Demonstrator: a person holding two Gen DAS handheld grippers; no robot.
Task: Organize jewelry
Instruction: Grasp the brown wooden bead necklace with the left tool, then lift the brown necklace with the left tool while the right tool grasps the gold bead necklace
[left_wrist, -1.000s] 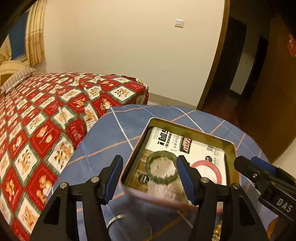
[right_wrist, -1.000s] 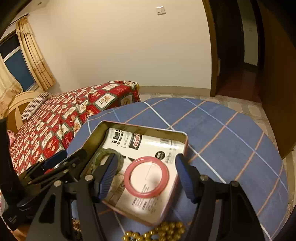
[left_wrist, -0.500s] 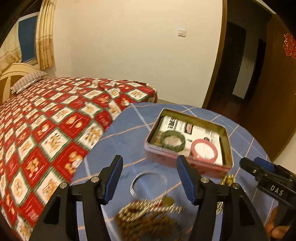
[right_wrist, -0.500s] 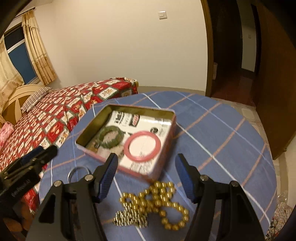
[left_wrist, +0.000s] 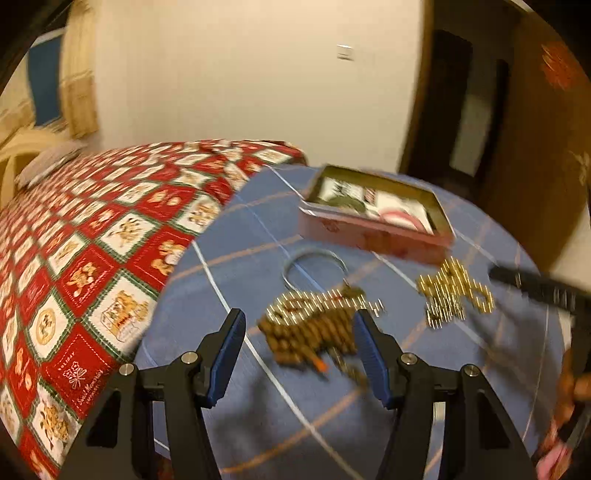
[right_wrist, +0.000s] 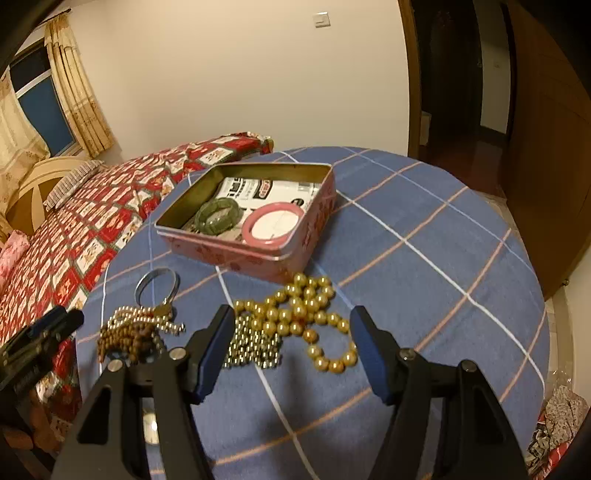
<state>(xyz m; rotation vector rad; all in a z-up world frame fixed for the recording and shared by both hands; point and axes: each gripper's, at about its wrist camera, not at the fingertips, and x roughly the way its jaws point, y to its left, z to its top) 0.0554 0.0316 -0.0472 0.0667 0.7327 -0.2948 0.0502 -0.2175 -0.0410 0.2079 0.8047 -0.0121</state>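
The right gripper (right_wrist: 291, 339) hung with jaws spread and empty over the gold pearls (right_wrist: 306, 314) on the table (right_wrist: 424, 258). The left gripper (left_wrist: 299, 347) was likewise spread and empty above the brown beads (left_wrist: 306, 332). Beyond lay a silver bangle (right_wrist: 157, 284), then the tin (right_wrist: 258, 251) holding a green bangle (right_wrist: 218, 220) and a pink one (right_wrist: 273, 229). Each strand would probably be best pinched where it bunches, then lifted clear before carrying to the tin.
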